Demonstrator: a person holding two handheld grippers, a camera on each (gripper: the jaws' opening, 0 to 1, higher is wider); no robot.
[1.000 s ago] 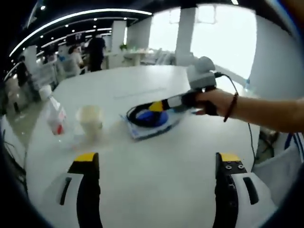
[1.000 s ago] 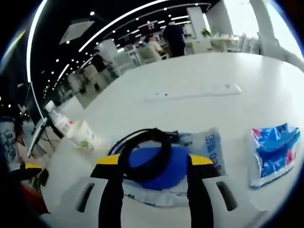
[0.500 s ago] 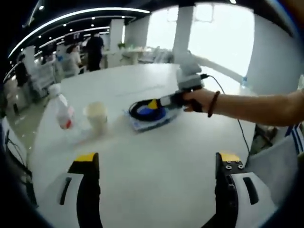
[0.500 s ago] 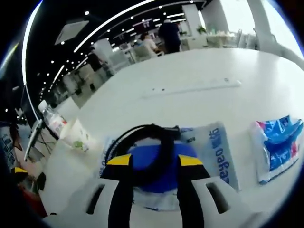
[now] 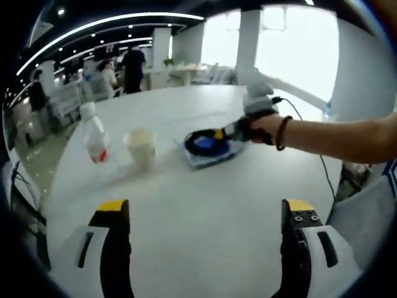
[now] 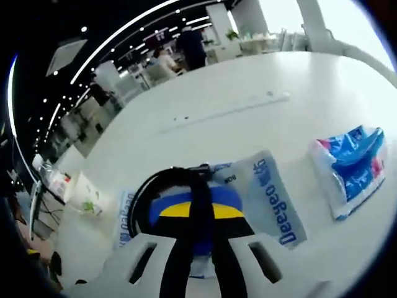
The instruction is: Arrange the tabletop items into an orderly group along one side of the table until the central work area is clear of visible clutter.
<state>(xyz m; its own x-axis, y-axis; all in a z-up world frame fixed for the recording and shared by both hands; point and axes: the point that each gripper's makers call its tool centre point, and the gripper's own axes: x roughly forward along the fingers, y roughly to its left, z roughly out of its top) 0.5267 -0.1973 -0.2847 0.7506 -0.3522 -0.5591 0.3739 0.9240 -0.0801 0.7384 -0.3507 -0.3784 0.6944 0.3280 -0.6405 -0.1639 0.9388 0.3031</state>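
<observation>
Right gripper view: right gripper [image 6: 200, 214] jaws, apart 1 s ago, now pinch black coiled cable [image 6: 167, 186] for moving; left gripper [image 5: 205, 214] gapes empty.

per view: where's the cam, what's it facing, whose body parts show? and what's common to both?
Left gripper view: rides the left gripper, jaws wide apart, facing across the white table at a bottle, a paper cup and the right gripper; the person's hand shows.
Right gripper view: rides the right gripper, looking down at a black cable coil on a blue disc and white pack; jaws nearly closed on the coil. A blue packet lies to the right.
Shared: table, coil, cup, bottle.
</observation>
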